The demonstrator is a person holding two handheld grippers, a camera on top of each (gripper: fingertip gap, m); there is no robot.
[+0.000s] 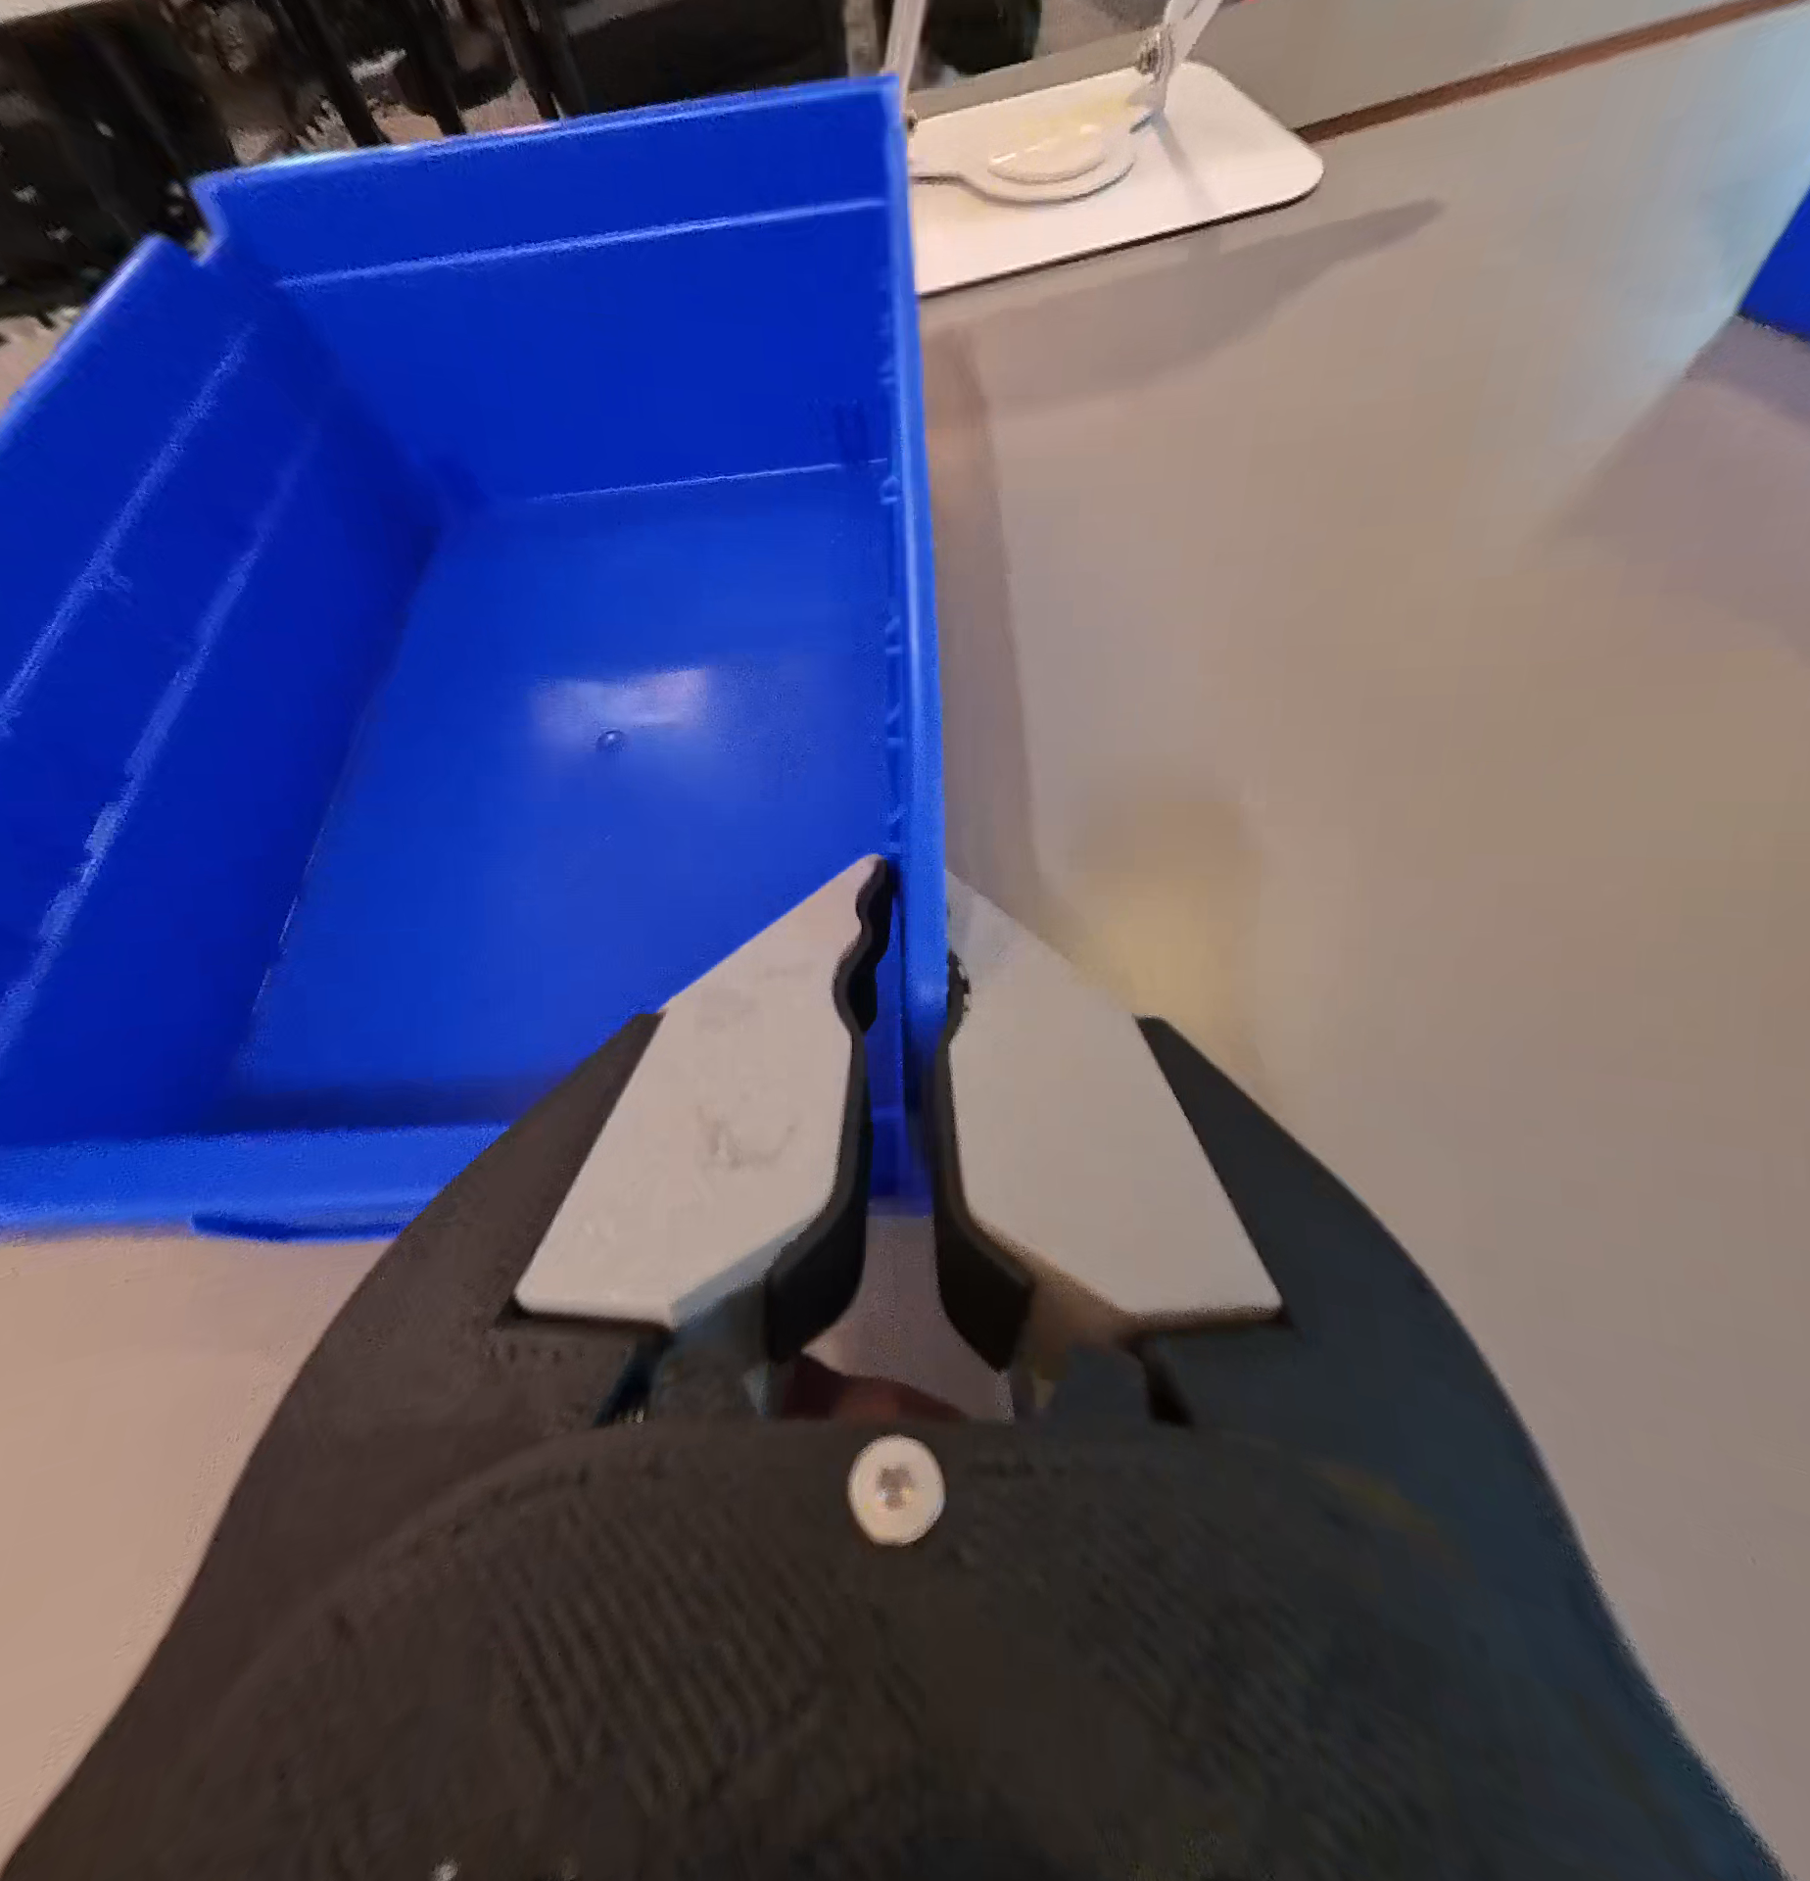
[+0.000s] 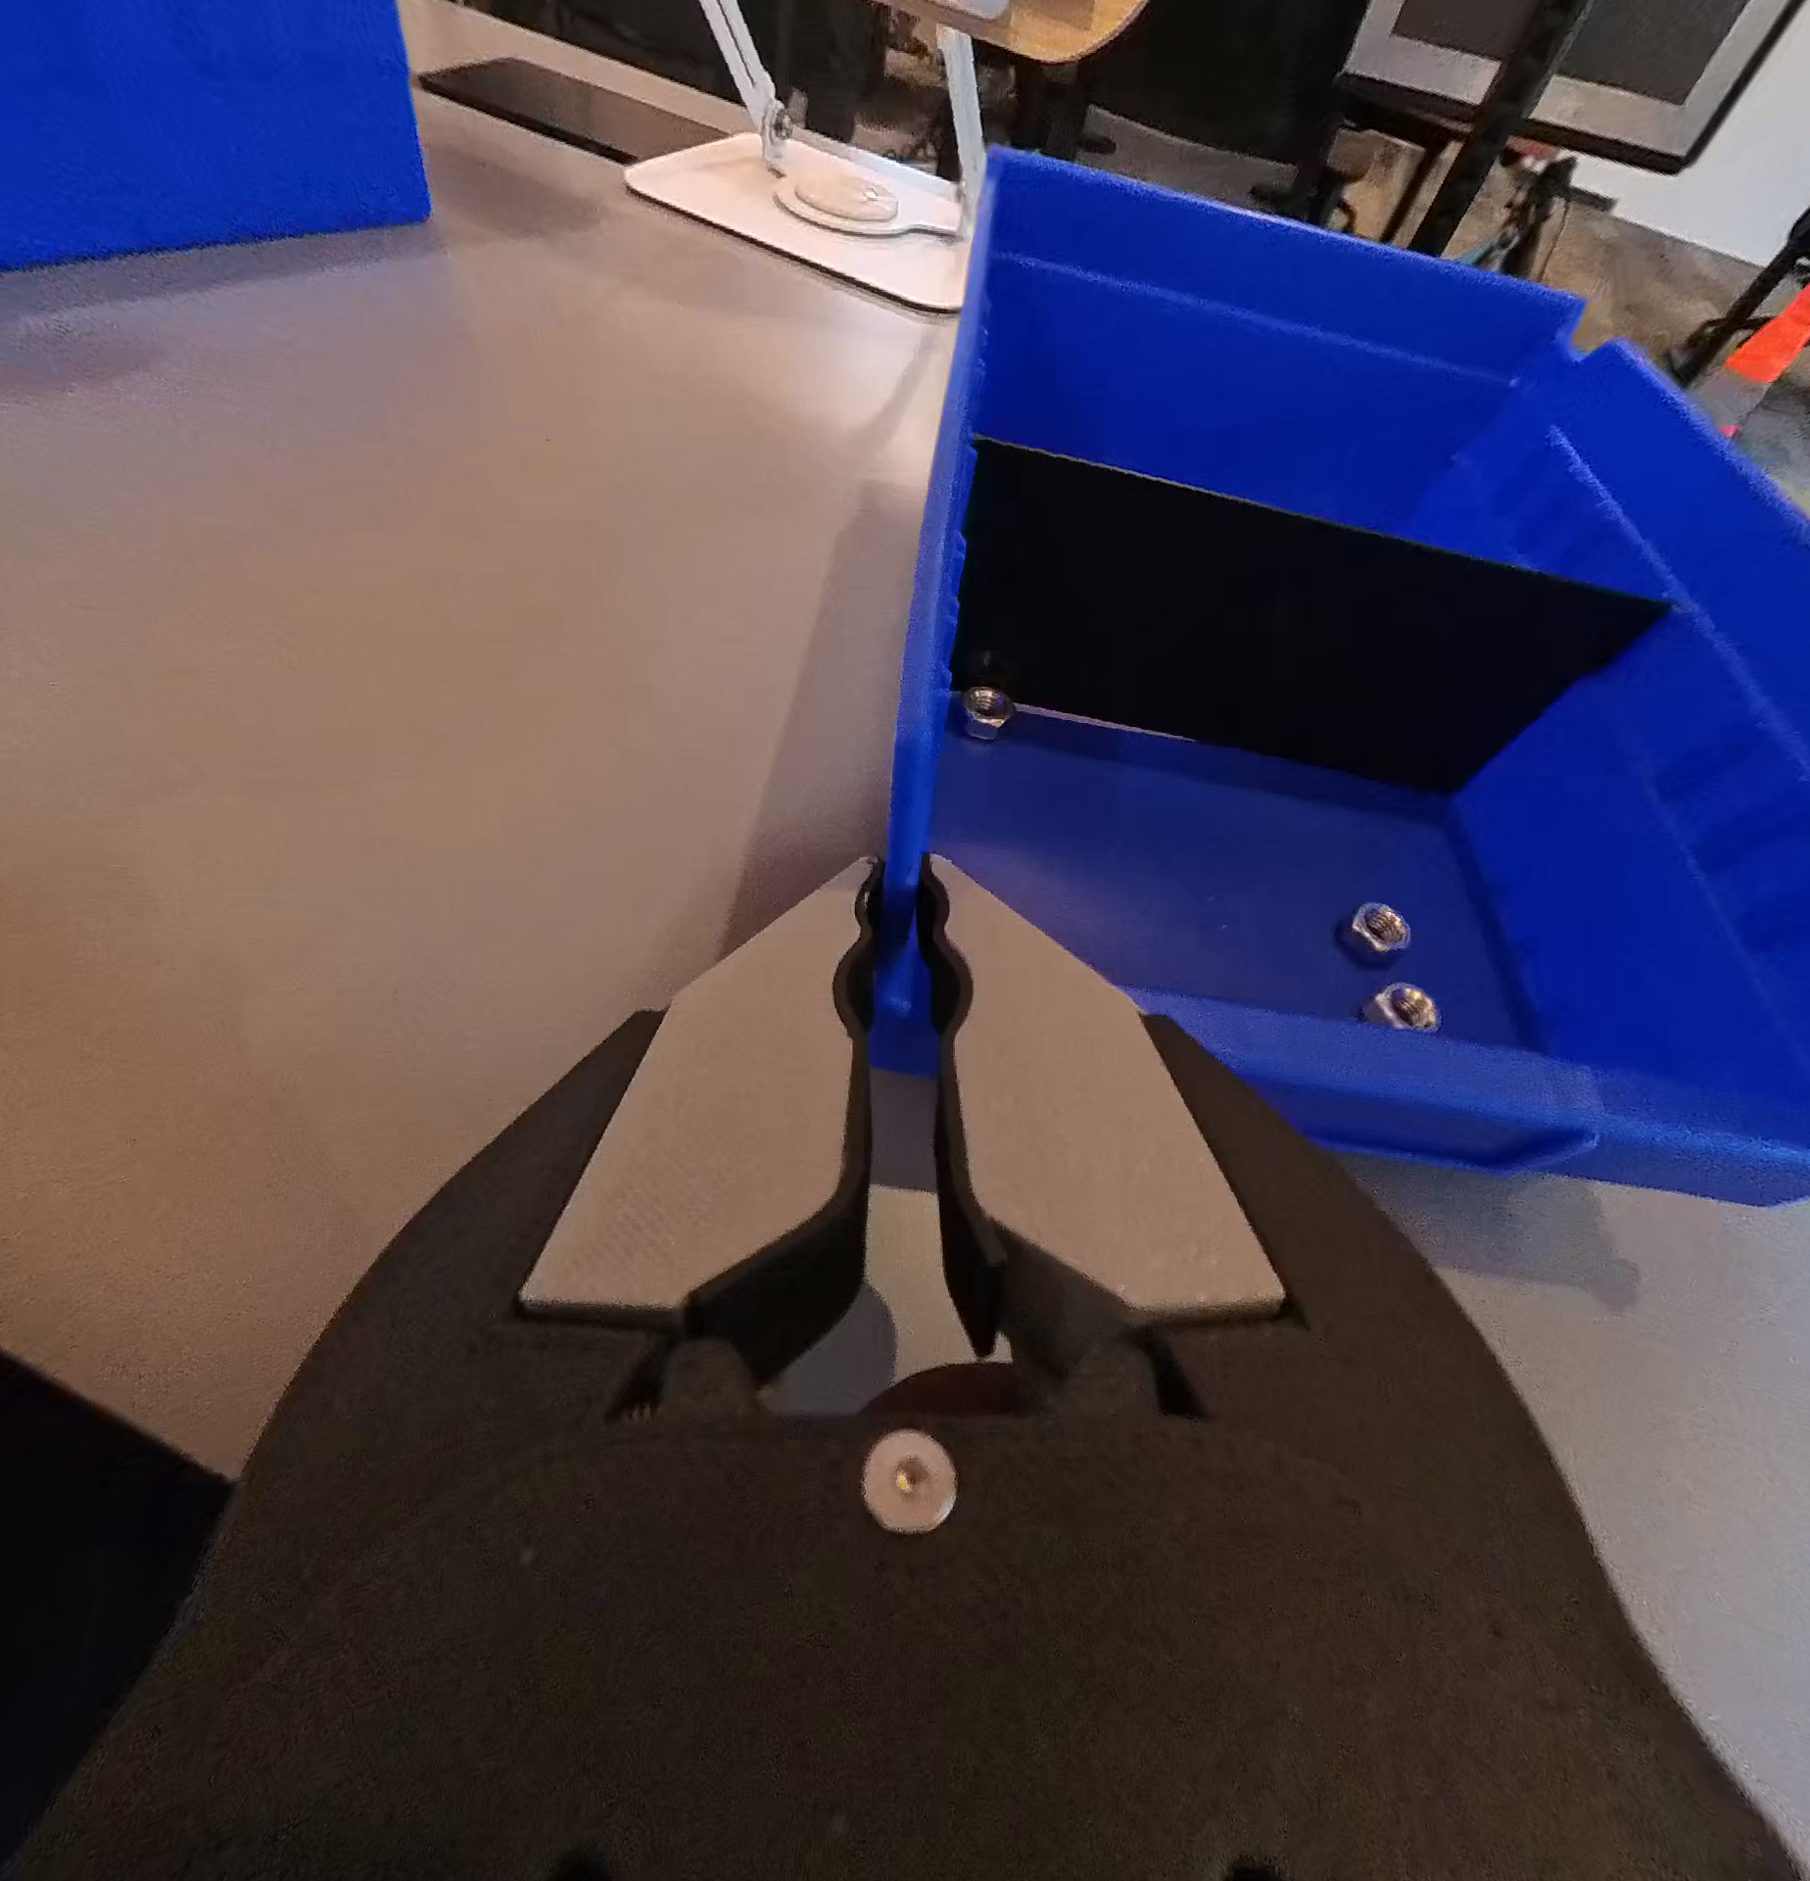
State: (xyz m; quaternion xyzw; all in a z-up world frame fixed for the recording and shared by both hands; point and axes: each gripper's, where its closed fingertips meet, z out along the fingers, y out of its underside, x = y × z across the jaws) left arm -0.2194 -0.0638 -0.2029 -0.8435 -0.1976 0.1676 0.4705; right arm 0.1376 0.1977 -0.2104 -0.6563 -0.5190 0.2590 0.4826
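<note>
In the left wrist view my left gripper (image 1: 916,886) is shut on the right side wall of an empty blue plastic bin (image 1: 575,336), near its front corner. One finger is inside the bin and one outside. In the right wrist view my right gripper (image 2: 899,875) is shut on the left side wall of a second blue bin (image 2: 1237,336), also near the front corner. This bin has a black divider (image 2: 1288,621) across it. One steel nut (image 2: 985,709) lies by the divider and two more nuts (image 2: 1374,928) lie near the front right.
Both bins stand on a grey table (image 1: 1389,611). A white stand base (image 1: 1104,173) sits at the back between them and also shows in the right wrist view (image 2: 809,214). A blue side (image 2: 168,122) fills the right view's top left. Dark furniture stands beyond the table. Tip to tip, the grippers are about 45 centimetres apart.
</note>
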